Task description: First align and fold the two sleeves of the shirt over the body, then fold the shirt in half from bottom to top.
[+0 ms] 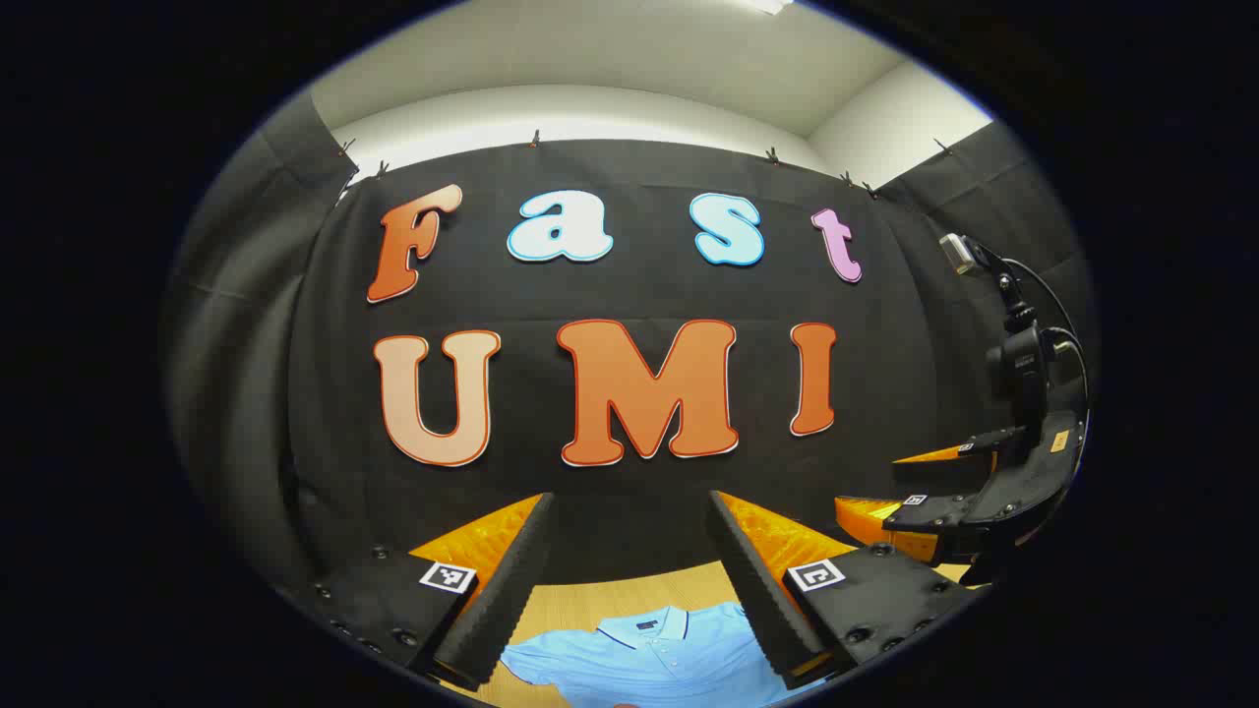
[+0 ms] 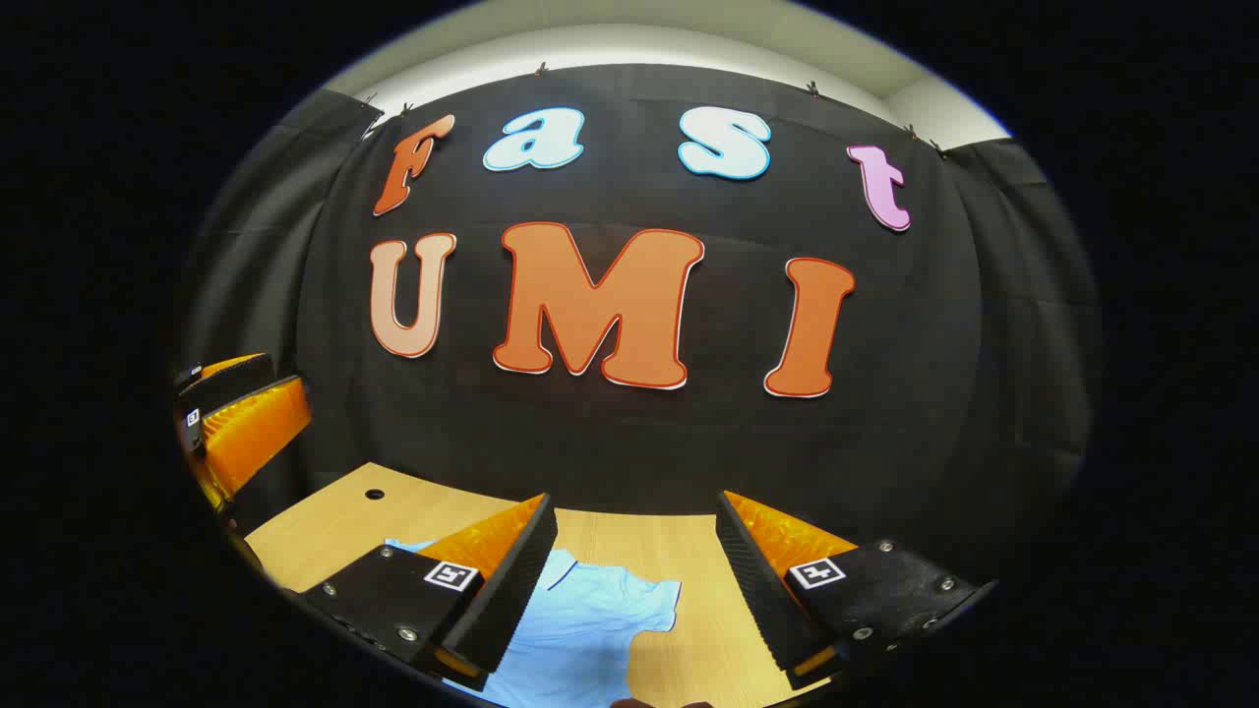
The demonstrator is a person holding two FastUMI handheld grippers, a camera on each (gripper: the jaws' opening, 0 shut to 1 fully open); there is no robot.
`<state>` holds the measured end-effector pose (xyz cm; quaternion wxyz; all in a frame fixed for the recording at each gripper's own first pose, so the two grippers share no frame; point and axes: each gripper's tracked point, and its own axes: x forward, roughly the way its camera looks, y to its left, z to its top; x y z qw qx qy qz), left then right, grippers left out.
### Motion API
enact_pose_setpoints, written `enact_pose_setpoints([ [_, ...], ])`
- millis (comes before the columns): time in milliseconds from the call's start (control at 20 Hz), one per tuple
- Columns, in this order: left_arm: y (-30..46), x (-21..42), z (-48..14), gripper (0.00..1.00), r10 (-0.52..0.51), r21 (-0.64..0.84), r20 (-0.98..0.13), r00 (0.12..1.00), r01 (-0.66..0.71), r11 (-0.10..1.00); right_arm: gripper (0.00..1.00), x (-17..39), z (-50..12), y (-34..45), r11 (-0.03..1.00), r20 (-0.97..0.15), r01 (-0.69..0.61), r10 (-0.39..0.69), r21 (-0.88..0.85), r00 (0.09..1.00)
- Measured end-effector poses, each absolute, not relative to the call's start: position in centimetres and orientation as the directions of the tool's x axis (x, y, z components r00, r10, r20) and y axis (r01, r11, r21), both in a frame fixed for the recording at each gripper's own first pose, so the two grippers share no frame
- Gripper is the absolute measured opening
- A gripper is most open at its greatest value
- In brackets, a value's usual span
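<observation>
The left hand-held gripper (image 1: 629, 575) hangs above the desk (image 1: 590, 598) with its two fingers spread wide and nothing between them, in the left gripper view. Below the gap lies the light blue shirt (image 1: 654, 654), flat on the wooden surface, its collar (image 1: 646, 623) with a dark trim line turned toward the black cloth wall (image 1: 629, 462) at the far edge of the desk. The shirt's buttoned placket runs down from the collar toward the bottom of the view, and the fingers are clear of the fabric.

At the right of the same view, the right hand-held gripper (image 1: 920, 482) is seen from the side, held up off the desk beside the left one, with a small camera (image 1: 959, 253) on a stalk rising above it.

In the right gripper view, the right hand-held gripper (image 2: 634, 580) is likewise parted, empty, and raised over the desk (image 2: 334, 521). One short sleeve (image 2: 644, 600) of the shirt (image 2: 580, 639), edged with a dark line, spreads out on the wood under the gap, nearer the finger on the view's left. A small round hole (image 2: 374, 494) marks the desk top toward its far corner. The left hand-held gripper (image 2: 231, 408) shows at the view's left edge, above the desk.
</observation>
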<state>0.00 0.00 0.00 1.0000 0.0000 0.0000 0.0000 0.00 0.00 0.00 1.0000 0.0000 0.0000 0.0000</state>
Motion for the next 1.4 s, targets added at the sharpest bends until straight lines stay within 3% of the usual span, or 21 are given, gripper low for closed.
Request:
enact_pose_setpoints([
  [800, -0.4, -1.8, -1.0, 1.0, -0.011, 0.012, -0.019, 1.0, 0.011, 1.0, 0.99, -1.4, -1.8, 0.1, 1.0, -0.027, 0.021, -0.021, 0.02, 0.999],
  [1200, 0.8, -1.5, -2.3, 1.0, 0.013, 0.037, -0.042, 0.999, -0.011, 0.999, 0.99, 0.9, -5.4, -0.5, 0.999, -0.126, 0.033, -0.029, 0.026, 0.992],
  [1400, 0.3, -1.1, -4.1, 0.99, 0.027, 0.051, -0.106, 0.994, -0.022, 0.998, 1.0, 3.3, -9.1, -1.0, 0.999, -0.263, 0.014, -0.002, 0.043, 0.965],
])
